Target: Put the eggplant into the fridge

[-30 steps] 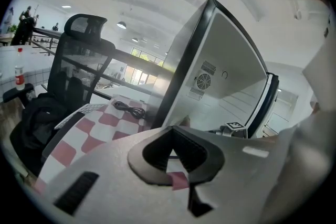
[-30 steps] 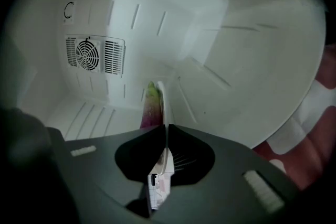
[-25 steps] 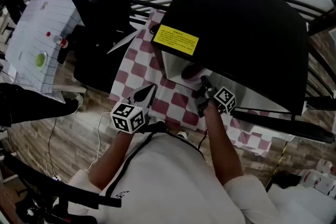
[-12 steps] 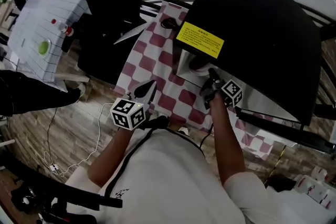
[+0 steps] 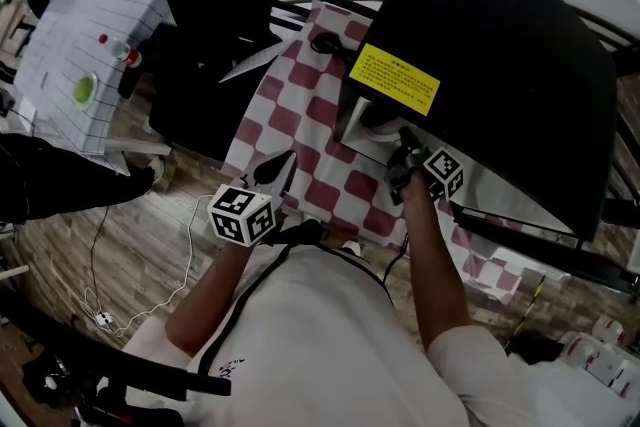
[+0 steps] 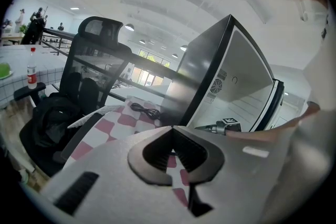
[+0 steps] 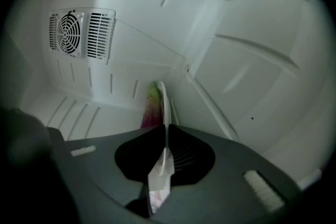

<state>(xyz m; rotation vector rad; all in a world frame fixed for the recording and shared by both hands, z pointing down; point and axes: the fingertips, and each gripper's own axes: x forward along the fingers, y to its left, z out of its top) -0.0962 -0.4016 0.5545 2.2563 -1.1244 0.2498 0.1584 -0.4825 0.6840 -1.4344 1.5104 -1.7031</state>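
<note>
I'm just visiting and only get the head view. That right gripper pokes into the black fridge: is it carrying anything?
Observer: Yes, the right gripper is shut on the eggplant, a thin flat purple piece with a green tip.
Operator: What's in there?
Observer: The fridge has white ribbed walls and a round fan grille at the back.
Operator: And the other tool?
Observer: The left gripper has its jaws closed on nothing.

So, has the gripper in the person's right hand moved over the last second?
Yes. The right gripper has gone deeper into the fridge, ending nearer its yellow label.
</note>
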